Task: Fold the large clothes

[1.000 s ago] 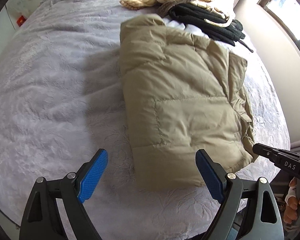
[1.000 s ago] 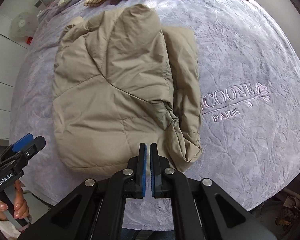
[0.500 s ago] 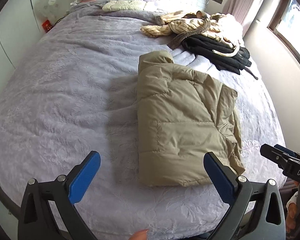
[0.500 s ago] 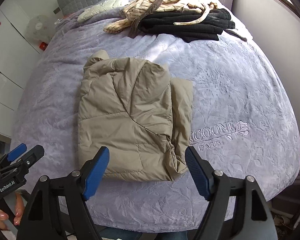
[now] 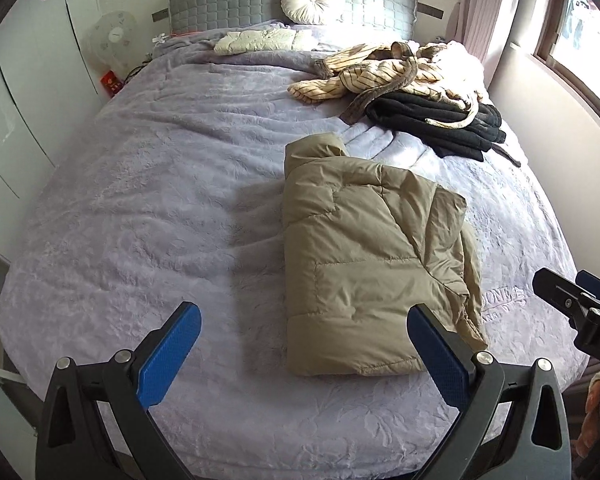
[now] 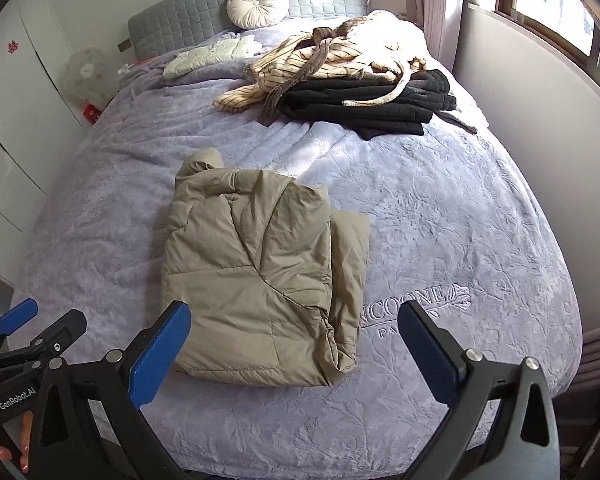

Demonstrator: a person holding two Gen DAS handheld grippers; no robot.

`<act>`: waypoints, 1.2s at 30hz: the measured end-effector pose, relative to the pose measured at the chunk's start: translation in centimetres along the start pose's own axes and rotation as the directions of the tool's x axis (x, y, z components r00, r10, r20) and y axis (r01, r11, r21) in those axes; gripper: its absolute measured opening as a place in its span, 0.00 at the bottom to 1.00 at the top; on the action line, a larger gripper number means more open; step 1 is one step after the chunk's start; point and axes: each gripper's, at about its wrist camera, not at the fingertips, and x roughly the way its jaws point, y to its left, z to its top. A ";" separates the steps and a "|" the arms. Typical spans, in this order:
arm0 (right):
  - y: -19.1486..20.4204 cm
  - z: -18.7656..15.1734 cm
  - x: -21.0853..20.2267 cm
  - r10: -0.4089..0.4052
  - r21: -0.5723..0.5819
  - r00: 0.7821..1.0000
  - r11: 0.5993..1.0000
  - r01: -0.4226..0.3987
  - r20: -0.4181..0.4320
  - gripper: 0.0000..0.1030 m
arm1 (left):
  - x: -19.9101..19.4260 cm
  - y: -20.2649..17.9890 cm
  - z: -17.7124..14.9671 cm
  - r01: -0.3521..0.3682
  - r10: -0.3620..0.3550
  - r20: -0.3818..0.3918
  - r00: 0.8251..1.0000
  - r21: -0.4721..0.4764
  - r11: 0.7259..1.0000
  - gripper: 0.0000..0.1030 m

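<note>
Folded tan puffer jacket (image 5: 364, 264) lies mid-frame on the lavender bed (image 5: 140, 208). Left claw (image 5: 304, 344) spread wide, empty, at the bottom of the frame. Right claw (image 6: 296, 344) jaws opening, nothing between them. Striped and black clothes pile (image 6: 352, 80) upper right.

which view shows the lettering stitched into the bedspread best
The right wrist view: the embroidered lettering shows mostly unobstructed, right of the folded tan puffer jacket. In the left wrist view the lettering is small, near the edge and partly hidden behind the jacket.
</note>
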 end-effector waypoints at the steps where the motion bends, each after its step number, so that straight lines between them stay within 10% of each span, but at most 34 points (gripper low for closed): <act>1: 0.0 0.0 -0.1 -0.003 0.002 1.000 1.000 0.003 0.002 1.00 | -0.1 0.1 0.1 -0.006 0.006 0.003 1.000 -0.003 1.000 1.00; 36: 0.0 0.2 -0.6 -0.038 0.003 0.999 0.999 0.038 0.008 1.00 | -0.9 0.0 0.5 -0.010 0.010 0.018 1.000 -0.022 1.000 1.00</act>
